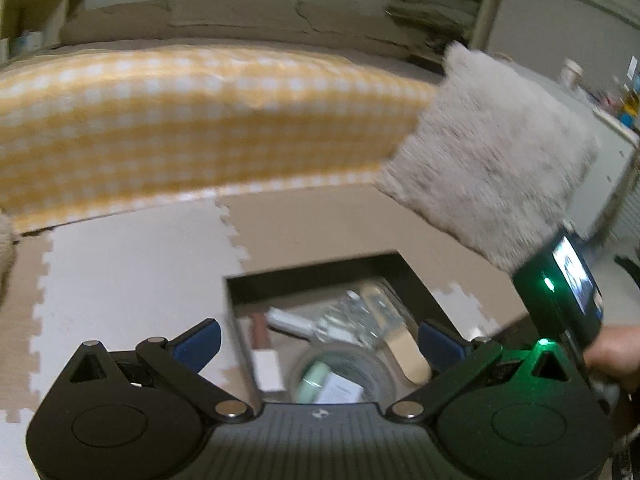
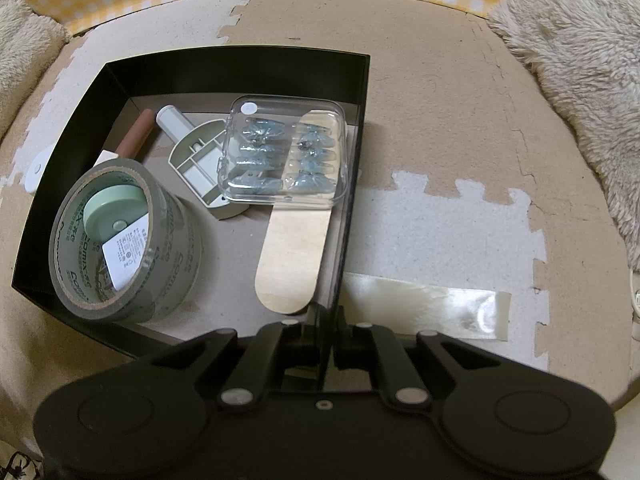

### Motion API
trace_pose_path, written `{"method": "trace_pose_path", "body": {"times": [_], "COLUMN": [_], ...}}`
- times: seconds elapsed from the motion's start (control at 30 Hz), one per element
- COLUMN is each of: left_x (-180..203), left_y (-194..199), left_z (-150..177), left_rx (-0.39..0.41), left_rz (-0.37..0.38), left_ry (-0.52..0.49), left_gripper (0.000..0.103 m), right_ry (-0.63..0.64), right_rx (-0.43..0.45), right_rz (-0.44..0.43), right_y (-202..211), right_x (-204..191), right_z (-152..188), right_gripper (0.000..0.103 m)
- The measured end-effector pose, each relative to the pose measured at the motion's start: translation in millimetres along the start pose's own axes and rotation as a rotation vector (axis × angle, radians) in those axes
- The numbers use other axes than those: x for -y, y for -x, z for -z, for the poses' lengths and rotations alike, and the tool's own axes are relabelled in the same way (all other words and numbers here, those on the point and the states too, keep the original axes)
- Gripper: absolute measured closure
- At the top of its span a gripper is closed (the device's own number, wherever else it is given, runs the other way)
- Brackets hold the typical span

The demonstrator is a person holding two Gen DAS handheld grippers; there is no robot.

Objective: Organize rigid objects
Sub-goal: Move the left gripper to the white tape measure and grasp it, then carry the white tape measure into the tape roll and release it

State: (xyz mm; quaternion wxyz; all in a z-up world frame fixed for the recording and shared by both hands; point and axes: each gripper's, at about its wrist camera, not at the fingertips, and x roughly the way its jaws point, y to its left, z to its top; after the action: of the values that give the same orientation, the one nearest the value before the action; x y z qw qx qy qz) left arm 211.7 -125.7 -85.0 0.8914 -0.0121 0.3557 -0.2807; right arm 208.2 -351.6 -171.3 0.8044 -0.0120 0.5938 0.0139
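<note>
A black open box [image 2: 240,68] sits on the floor mat. Inside it are a roll of grey tape [image 2: 120,248] with a pale green disc [image 2: 116,208] in its core, a clear plastic case [image 2: 284,152], a flat wooden stick [image 2: 292,256], a white plastic part [image 2: 196,160] and a brown cylinder [image 2: 138,132]. My right gripper [image 2: 334,318] is shut on the box's right wall. My left gripper [image 1: 320,342] hovers above the box [image 1: 320,276], blue pads [image 1: 200,340] spread wide, nothing between them. The right gripper's body [image 1: 560,300] shows at that view's right edge.
The floor is beige and white foam puzzle mat [image 2: 440,100]. A strip of clear tape [image 2: 424,308] lies on it right of the box. A small white item [image 2: 36,168] sits by the box's left wall. A yellow checked mattress [image 1: 200,120] and a fluffy cushion [image 1: 492,152] lie beyond.
</note>
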Motion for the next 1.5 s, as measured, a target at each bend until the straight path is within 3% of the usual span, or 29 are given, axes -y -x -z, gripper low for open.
{"method": "trace_pose_path", "body": {"times": [0.23, 0.47, 0.57, 0.83, 0.97, 1.13, 1.2, 1.5], "left_x": [-52.4, -105.5, -118.2, -126.2, -119.6, -118.7, -118.4, -121.6], "left_y": [3.5, -10.9, -22.1, -46.0, -56.2, -63.8, -64.1, -59.9], "left_z": [-6.0, 13.3, 27.1, 51.6, 55.8, 59.7, 59.6, 56.0], "left_rx": [0.031, -0.018, -0.042, -0.1, -0.129, -0.151, -0.148, -0.125], "left_rz": [-0.102, -0.152, -0.193, -0.264, -0.281, -0.309, -0.335, -0.339], "left_ry": [0.134, 0.354, 0.398, 0.295, 0.206, 0.158, 0.137, 0.151], "left_gripper": [0.0, 0.0, 0.0, 0.002, 0.02, 0.034, 0.05, 0.05], "right_ry": [0.0, 0.0, 0.0, 0.0, 0.0, 0.0, 0.001, 0.0], "right_rx": [0.0, 0.0, 0.0, 0.0, 0.0, 0.0, -0.001, -0.001], "right_rz": [0.0, 0.0, 0.0, 0.0, 0.0, 0.0, 0.0, 0.001], "right_y": [0.1, 0.1, 0.2, 0.0, 0.1, 0.1, 0.1, 0.0], "right_x": [-0.2, -0.3, -0.3, -0.1, -0.3, -0.4, -0.3, -0.5], "right_z": [0.2, 0.1, 0.1, 0.0, 0.1, 0.1, 0.0, -0.1], "right_gripper": [0.096, 0.096, 0.096, 0.096, 0.096, 0.096, 0.096, 0.096]}}
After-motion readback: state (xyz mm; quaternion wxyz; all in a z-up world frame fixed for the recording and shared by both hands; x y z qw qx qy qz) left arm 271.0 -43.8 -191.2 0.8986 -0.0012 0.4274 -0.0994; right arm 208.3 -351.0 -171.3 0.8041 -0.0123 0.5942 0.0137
